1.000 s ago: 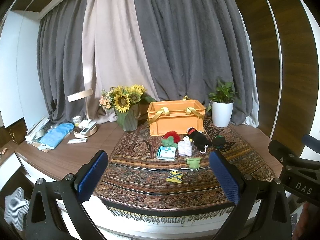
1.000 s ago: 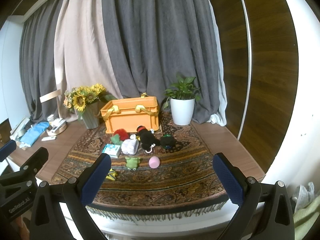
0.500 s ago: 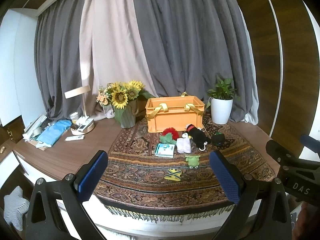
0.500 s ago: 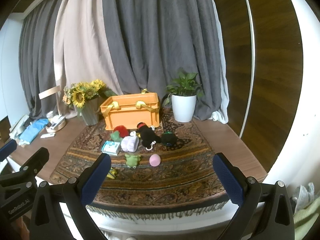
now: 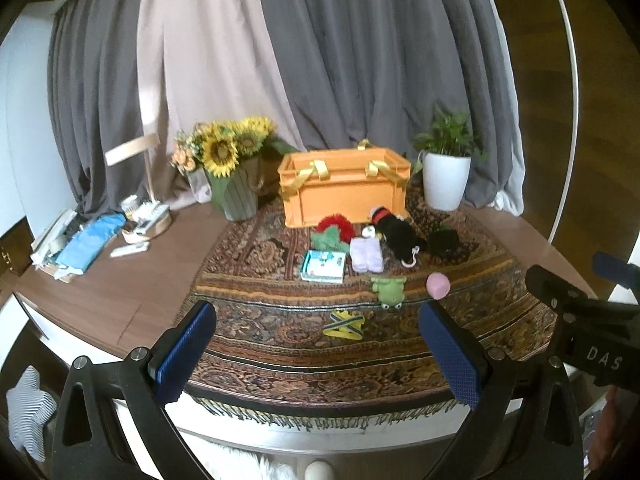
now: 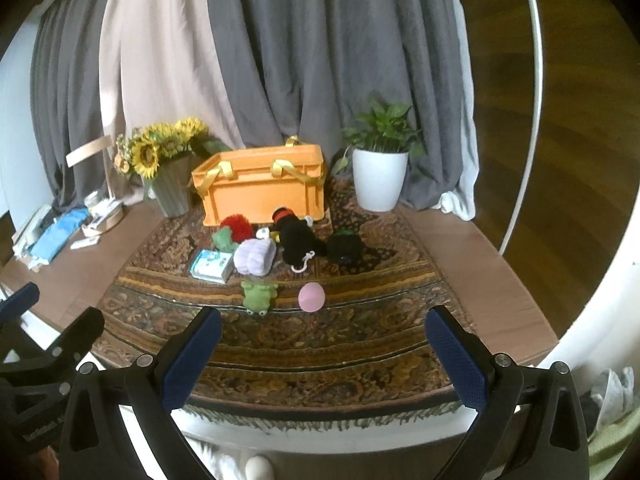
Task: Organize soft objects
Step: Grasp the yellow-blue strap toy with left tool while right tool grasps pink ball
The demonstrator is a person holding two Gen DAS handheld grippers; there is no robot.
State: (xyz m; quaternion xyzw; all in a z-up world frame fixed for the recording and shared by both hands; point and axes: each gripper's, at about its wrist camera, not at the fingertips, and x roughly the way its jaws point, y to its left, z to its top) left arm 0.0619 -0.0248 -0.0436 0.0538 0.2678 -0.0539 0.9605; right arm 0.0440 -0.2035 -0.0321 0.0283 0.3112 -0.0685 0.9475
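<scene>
An orange crate (image 5: 344, 188) (image 6: 262, 188) with yellow handles stands at the back of a patterned rug (image 5: 360, 344). In front of it lie soft toys: a red fuzzy one (image 5: 336, 224), a black plush (image 5: 396, 234), a lilac plush (image 5: 366, 254), a green frog (image 5: 388, 290) (image 6: 258, 296), a pink ball (image 5: 438, 285) (image 6: 311, 297) and a yellow strap piece (image 5: 345, 324). My left gripper (image 5: 320, 354) and right gripper (image 6: 324, 360) are both open and empty, held before the table's front edge, well short of the toys.
A sunflower vase (image 5: 234, 184) stands left of the crate, a white potted plant (image 5: 446, 180) right of it. A small packet (image 5: 324, 266) lies among the toys. A lamp, tray and blue cloth (image 5: 92, 240) sit at the far left. Curtains hang behind.
Both grippers have moved forward and tilted down toward the table, so the rug and toys appear closer. The pink ball has come into the left wrist view. Both stay open.
</scene>
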